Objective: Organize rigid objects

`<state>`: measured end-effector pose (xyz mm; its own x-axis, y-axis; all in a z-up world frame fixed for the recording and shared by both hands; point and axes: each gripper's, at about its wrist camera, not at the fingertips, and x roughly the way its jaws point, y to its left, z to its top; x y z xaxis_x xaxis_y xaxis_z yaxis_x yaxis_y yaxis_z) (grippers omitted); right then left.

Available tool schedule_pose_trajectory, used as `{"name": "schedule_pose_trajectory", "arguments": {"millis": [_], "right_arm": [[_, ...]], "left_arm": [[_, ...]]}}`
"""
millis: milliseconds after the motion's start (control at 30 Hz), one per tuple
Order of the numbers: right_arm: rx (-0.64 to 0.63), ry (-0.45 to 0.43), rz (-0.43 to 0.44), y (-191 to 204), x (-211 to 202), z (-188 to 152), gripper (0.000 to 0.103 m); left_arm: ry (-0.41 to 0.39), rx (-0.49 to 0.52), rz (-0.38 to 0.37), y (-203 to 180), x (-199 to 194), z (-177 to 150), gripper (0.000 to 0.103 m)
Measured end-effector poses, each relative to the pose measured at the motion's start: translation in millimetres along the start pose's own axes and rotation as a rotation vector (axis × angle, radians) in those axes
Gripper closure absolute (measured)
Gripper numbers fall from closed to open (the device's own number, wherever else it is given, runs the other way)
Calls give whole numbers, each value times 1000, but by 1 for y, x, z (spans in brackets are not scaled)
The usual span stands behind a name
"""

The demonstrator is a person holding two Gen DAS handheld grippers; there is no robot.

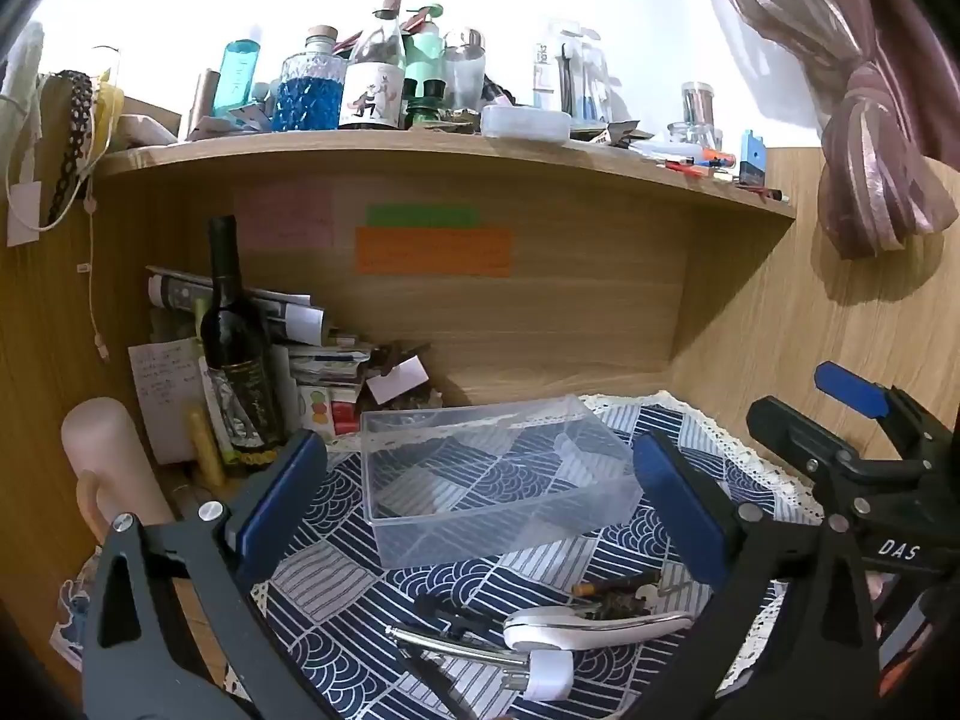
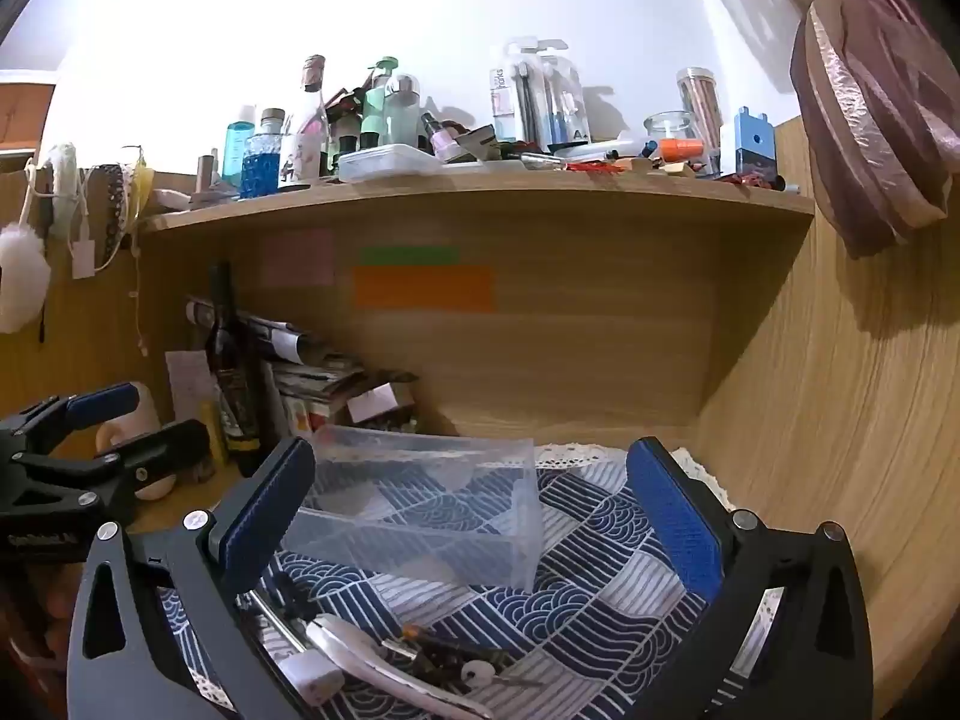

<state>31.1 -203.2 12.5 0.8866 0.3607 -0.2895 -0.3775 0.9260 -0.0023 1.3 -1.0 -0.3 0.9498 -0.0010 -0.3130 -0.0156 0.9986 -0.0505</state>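
Now, my left gripper (image 1: 480,510): jaws spread wide, nothing between the blue pads, hovering over the near edge of the cloth.
My right gripper (image 2: 474,516): also wide open and holding nothing; in the left wrist view I see it just to the right of the left one.
Clear plastic box (image 1: 498,477): standing open-topped on the blue patterned cloth (image 1: 336,576), centre of the desk, beyond both sets of fingers and untouched.
Loose rigid items: a white-handled metal tool (image 1: 576,630) and a small white adapter (image 2: 312,675) lie with some darker small pieces I cannot identify, on the cloth nearer than the box and outside it.
Far left: a dark wine bottle (image 1: 237,354) stands upright against stacked papers.
Shelf (image 1: 444,150) above: crowded with bottles and jars.
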Motion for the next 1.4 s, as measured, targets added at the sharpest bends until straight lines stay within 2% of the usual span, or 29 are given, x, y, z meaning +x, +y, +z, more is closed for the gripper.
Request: {"name": "schedule_pose_trajectory", "arguments": {"millis": [67, 1400], "right_arm": [[-2, -4, -2, 0, 0, 0, 0], [26, 9, 13, -1, 2, 0, 0]], "left_arm": [[-29, -21, -21, 2, -2, -1, 0], [-32, -1, -11, 0, -3, -1, 0]]}}
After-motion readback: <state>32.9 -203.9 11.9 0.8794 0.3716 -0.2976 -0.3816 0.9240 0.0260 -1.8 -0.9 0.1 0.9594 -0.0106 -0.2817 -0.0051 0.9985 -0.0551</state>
